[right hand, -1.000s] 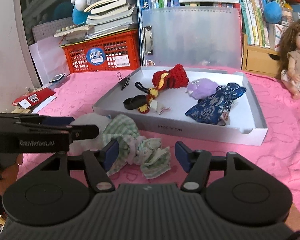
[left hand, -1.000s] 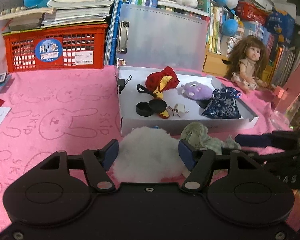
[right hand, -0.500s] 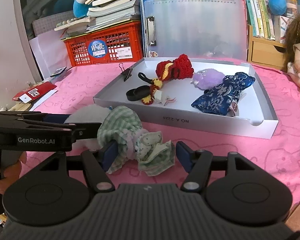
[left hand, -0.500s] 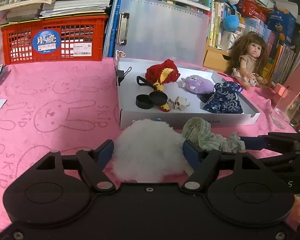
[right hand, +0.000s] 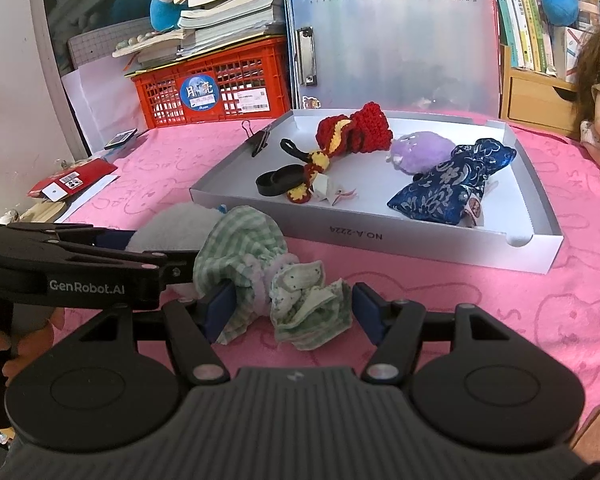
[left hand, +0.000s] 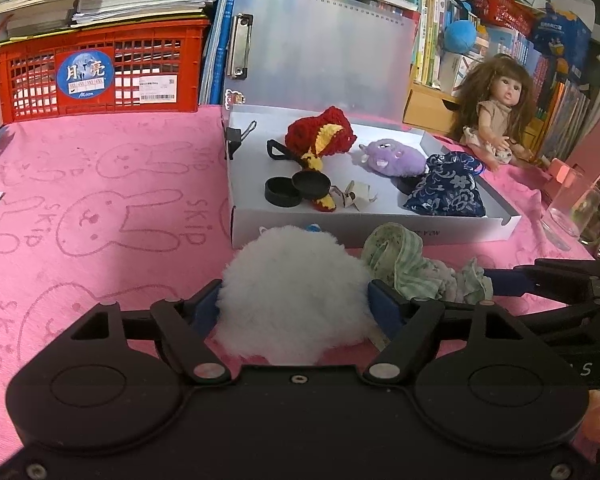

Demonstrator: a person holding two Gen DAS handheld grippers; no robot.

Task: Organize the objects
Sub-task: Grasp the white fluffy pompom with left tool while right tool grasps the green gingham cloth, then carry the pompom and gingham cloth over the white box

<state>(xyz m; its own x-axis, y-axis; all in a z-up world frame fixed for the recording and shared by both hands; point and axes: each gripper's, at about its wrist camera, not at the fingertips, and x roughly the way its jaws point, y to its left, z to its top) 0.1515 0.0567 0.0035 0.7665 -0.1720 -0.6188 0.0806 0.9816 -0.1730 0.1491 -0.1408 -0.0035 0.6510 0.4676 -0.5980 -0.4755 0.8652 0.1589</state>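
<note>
A white fluffy ball [left hand: 296, 292] lies on the pink cloth in front of the white tray [left hand: 340, 236]. My left gripper [left hand: 296, 304] is open with its fingers on either side of the ball. A crumpled green checked cloth [right hand: 260, 264] lies just right of the ball; it also shows in the left wrist view [left hand: 412, 264]. My right gripper [right hand: 292, 308] is open around this cloth. The tray [right hand: 420, 240] holds a red knitted toy [right hand: 352, 128], a purple plush [right hand: 420, 150], a blue patterned pouch [right hand: 452, 184] and black round lids [right hand: 278, 178].
A red crate [left hand: 100, 72] with books stands at the back left. A clipboard [left hand: 324, 56] leans behind the tray. A doll [left hand: 496, 116] sits at the back right, a glass [left hand: 568, 204] at the right. Cards [right hand: 72, 178] lie at the table's left edge.
Both grippers have moved forward a little, so the ball and the cloth sit deeper between their fingers. Nothing has been picked up.
</note>
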